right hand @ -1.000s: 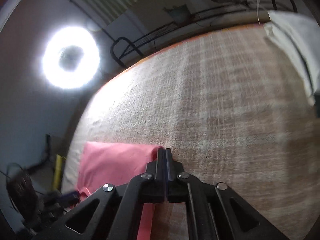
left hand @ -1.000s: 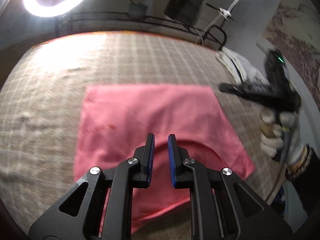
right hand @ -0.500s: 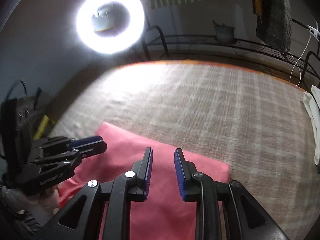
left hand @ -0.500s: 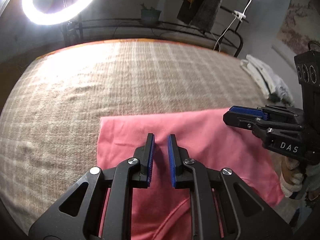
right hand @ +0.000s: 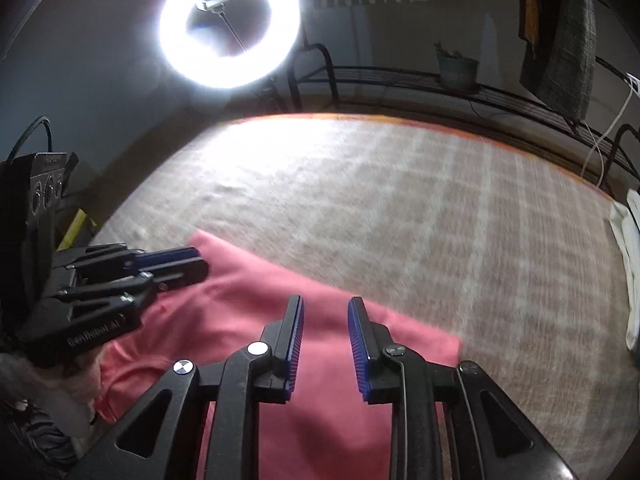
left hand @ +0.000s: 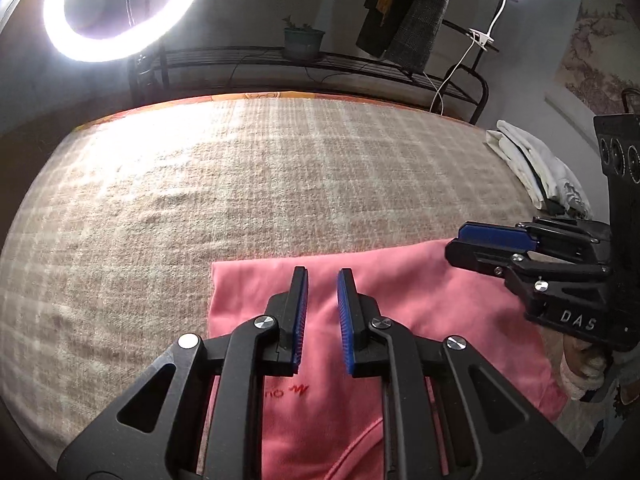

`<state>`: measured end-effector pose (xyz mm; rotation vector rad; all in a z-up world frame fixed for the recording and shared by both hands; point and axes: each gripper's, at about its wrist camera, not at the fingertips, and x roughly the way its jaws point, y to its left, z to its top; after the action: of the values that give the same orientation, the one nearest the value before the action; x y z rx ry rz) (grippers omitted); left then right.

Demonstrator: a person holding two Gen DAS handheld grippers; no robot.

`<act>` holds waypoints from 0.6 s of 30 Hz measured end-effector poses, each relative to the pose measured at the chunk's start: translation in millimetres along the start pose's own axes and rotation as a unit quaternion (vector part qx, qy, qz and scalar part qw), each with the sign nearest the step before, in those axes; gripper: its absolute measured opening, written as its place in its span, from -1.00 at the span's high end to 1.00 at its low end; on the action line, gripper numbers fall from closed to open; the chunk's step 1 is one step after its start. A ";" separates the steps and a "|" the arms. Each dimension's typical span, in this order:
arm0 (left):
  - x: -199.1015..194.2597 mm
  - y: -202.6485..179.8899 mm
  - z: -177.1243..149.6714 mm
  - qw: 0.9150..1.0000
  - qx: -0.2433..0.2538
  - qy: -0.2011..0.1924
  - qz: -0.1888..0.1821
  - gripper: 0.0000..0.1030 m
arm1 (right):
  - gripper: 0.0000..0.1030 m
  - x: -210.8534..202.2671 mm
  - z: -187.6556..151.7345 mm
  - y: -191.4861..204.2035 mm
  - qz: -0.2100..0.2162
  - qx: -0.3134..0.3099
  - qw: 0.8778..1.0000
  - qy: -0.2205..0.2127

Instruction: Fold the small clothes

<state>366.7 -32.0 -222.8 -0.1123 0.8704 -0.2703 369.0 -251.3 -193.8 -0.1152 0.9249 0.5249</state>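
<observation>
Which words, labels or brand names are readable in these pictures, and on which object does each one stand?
"DAS": on the right hand-held gripper body, left wrist view.
Light lettering on the left hand-held gripper body: too blurred to read.
Red print on the pink garment: partly hidden, unreadable.

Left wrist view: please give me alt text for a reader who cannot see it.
A flat pink cotton garment lies on a beige checked woven blanket, with the black left gripper and its blue pads hovering open above it, holding nothing. The right gripper reaches in from the right edge over the garment's corner. Behind stand a lit ring light and a black metal rack.
</observation>
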 end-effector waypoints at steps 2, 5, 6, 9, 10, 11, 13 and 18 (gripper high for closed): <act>10.8 4.1 0.4 1.000 -0.013 0.015 0.010 0.74 | 0.50 6.3 3.8 7.2 -0.006 -0.008 1.000 0.004; 32.8 15.8 -0.6 0.998 -0.042 0.046 0.013 0.73 | 0.48 23.4 5.9 8.6 -0.021 -0.015 0.999 0.024; 32.8 17.7 -1.5 0.998 -0.045 0.039 0.008 0.68 | 0.48 29.3 4.9 6.8 -0.028 -0.015 0.999 0.032; 28.2 16.5 -1.2 0.998 -0.040 0.039 0.012 0.68 | 0.48 39.6 -1.5 -0.1 -0.048 -0.017 0.998 0.043; 22.4 15.6 -2.3 0.999 -0.039 0.034 0.012 0.68 | 0.48 37.6 -1.3 -0.7 -0.050 -0.016 0.998 0.047; 16.6 14.5 -3.6 0.999 -0.037 0.029 0.012 0.68 | 0.48 33.8 -1.4 -1.4 -0.051 -0.013 0.997 0.048; 1.1 8.4 -6.1 0.999 -0.032 0.021 -0.004 0.68 | 0.48 14.8 -3.7 -0.2 -0.040 -0.010 0.999 0.032; -22.9 -15.6 -23.2 0.999 0.005 0.017 -0.034 0.68 | 0.48 -31.0 -20.9 20.8 0.023 -0.025 0.999 -0.004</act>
<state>331.9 -40.3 -217.4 -0.1286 0.9004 -0.3409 328.6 -251.6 -179.5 -0.1365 0.9098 0.5914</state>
